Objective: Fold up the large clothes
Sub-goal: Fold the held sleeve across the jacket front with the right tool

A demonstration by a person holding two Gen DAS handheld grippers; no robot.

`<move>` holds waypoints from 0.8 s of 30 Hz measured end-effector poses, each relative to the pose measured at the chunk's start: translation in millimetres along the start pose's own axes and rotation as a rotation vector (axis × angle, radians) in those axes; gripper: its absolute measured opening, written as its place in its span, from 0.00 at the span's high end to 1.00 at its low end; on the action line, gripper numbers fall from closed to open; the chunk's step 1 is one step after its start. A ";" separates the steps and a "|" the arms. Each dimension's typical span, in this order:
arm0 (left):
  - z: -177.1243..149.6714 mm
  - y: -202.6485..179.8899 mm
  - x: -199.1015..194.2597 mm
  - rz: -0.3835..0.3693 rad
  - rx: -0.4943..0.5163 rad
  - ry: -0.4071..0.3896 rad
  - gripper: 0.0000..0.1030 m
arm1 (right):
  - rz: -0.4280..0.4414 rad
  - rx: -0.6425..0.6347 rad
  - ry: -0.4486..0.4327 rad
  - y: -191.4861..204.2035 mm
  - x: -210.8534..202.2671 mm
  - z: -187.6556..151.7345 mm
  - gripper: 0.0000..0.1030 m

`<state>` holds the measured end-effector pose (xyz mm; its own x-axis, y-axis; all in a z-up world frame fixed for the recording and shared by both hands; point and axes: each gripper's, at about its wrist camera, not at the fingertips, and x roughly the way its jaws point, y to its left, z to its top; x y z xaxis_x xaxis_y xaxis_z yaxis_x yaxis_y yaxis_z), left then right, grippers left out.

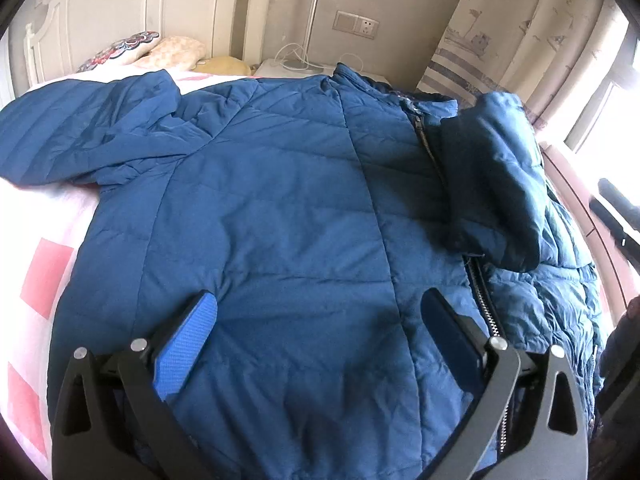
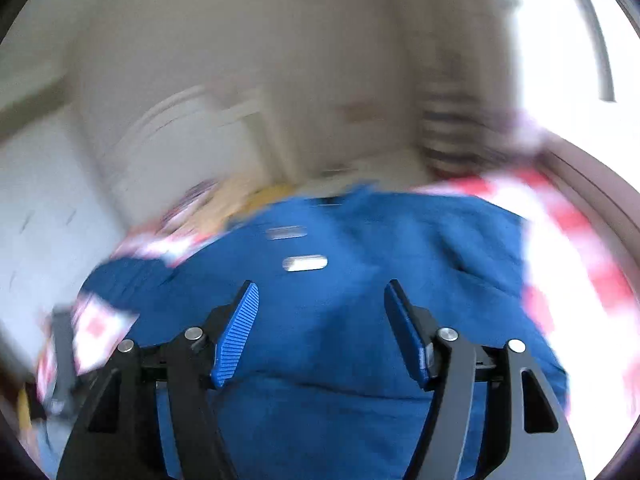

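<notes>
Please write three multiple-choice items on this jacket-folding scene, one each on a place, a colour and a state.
1. Where does the jacket lie?
A. on the bed
B. on a chair
C. on a hanger

2. What colour is the jacket?
A. red
B. blue
C. grey

3. How does the sleeve beside the zipper lie?
A. hanging off the bed
B. stretched straight out
C. folded in over the jacket's front

Answers:
1 A: pink-and-white bedding shows around it in the left wrist view.
2 B: its quilted fabric is blue in both views.
3 C: its cuff end rests on the front panel, across the zipper.

Neither the left gripper nor the right gripper holds anything; both stand with jaws open.
</notes>
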<state>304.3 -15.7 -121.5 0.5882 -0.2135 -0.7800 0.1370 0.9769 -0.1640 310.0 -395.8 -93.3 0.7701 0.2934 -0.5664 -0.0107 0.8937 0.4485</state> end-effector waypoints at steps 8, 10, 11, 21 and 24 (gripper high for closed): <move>0.7 -44.1 -11.0 0.159 0.225 -0.036 0.02 | -0.228 0.074 0.156 -36.4 31.7 -12.5 0.36; 3.9 -68.4 -18.5 0.190 0.356 -0.084 0.02 | -0.257 0.025 0.171 -24.6 36.4 -12.6 0.28; 7.4 -79.6 -20.3 0.161 0.403 -0.081 0.02 | -0.255 0.015 0.178 -20.8 38.5 -12.5 0.26; 98.2 -69.0 24.5 -0.306 -0.043 0.064 0.03 | -0.219 0.045 0.169 -30.3 34.8 -16.8 0.25; 108.3 -69.2 49.1 -0.414 -0.113 0.109 0.63 | -0.214 0.050 0.169 -30.2 34.6 -16.5 0.25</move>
<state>410.0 -94.9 -83.1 0.4136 -0.5907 -0.6928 0.2515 0.8055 -0.5366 326.4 -407.0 -137.9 0.6341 0.1557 -0.7575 0.1757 0.9249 0.3372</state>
